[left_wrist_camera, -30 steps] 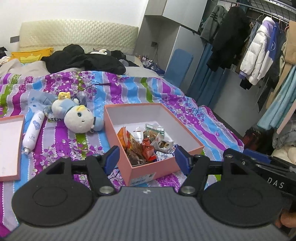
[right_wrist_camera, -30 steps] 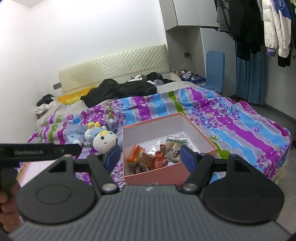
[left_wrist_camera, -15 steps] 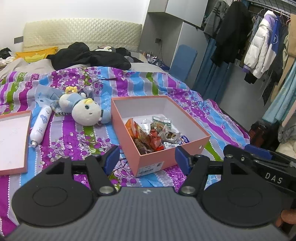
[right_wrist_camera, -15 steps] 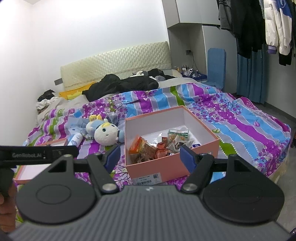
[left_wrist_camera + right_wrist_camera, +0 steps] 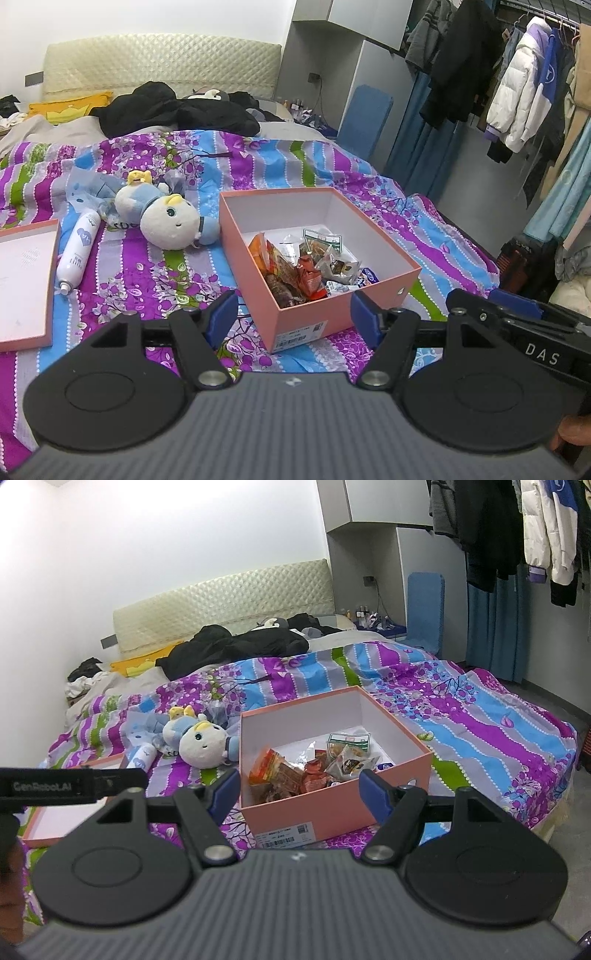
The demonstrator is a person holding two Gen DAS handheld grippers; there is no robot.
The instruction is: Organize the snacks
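Note:
An open pink box (image 5: 245, 266) (image 5: 332, 808) sits on the striped bedspread, with several snack packets (image 5: 303, 269) (image 5: 314, 771) piled in its near half. My left gripper (image 5: 293, 315) hovers just in front of the box's near corner. It is open, and nothing is between its blue fingertips. My right gripper (image 5: 300, 792) hangs before the box's front wall, also open and holding nothing. The pink box lid (image 5: 22, 280) (image 5: 55, 818) lies upside down on the bed to the left.
A plush doll (image 5: 166, 221) (image 5: 201, 740) and a white bottle (image 5: 79, 251) (image 5: 142, 757) lie left of the box. Dark clothes are heaped near the headboard. Coats hang on a rail (image 5: 517, 92) at right, beyond the bed's edge. A hand (image 5: 570, 437) shows at lower right.
Both views have drawn back slightly, so the box sits a little farther from the fingertips. Both sets of jaws stay as wide as before, and nothing was picked up or released.

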